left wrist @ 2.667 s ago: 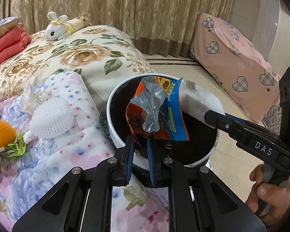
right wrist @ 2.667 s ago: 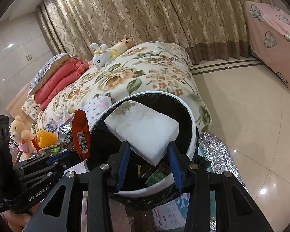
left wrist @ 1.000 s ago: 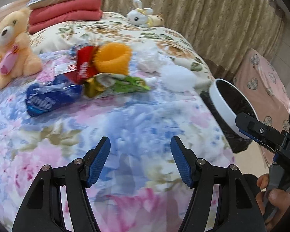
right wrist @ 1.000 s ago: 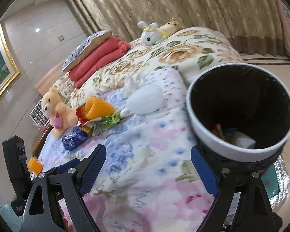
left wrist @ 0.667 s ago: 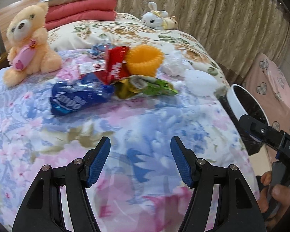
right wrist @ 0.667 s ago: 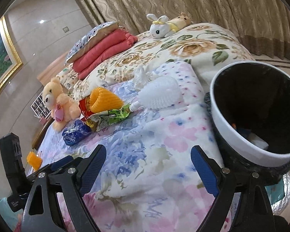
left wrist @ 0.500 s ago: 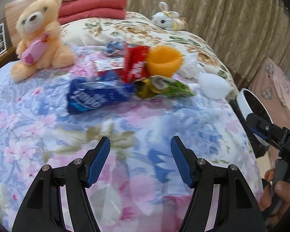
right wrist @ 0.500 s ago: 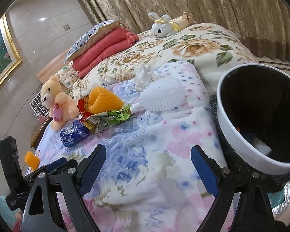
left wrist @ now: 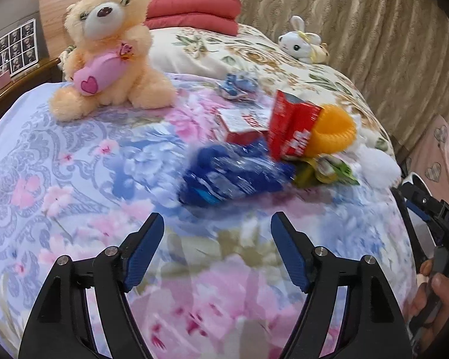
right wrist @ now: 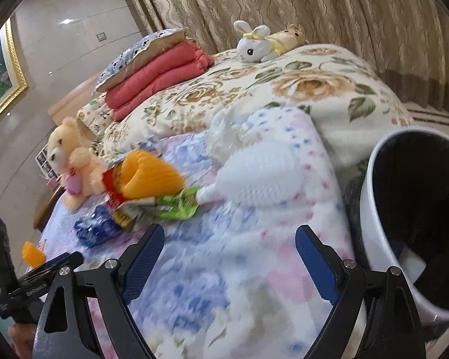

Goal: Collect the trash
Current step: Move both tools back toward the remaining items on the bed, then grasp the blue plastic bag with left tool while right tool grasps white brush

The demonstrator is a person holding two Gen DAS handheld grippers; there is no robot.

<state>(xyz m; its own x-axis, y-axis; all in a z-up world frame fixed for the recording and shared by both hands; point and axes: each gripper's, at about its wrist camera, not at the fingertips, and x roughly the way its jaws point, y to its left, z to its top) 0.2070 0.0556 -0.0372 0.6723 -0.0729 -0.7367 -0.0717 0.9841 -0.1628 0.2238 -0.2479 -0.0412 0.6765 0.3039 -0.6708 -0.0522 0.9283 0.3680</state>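
Trash lies in a heap on the flowered bedspread (left wrist: 75, 164): a blue wrapper (left wrist: 227, 176), a red carton (left wrist: 290, 125), an orange foam net (left wrist: 333, 133), a green wrapper (left wrist: 326, 173) and a white foam net (left wrist: 374, 164). My left gripper (left wrist: 217, 245) hovers just short of the blue wrapper; its jaws are opening with nothing between them. In the right wrist view my right gripper (right wrist: 229, 251) stands open and empty, below the white foam net (right wrist: 260, 176) and green wrapper (right wrist: 164, 206). The white bin (right wrist: 371, 209) with its black liner is at the right.
A peach teddy bear (left wrist: 105, 48) sits on the bed at the left, a toy rabbit (left wrist: 300, 45) farther back. Folded red blankets (left wrist: 191, 12) and a pillow lie at the headboard. Curtains hang behind. A small orange piece (right wrist: 33, 252) lies near the bed's left edge.
Both grippers dropped their trash into the bin and swung left over the bed toward the heap. The bin has slid to the right edge of both views. The left jaws have widened.
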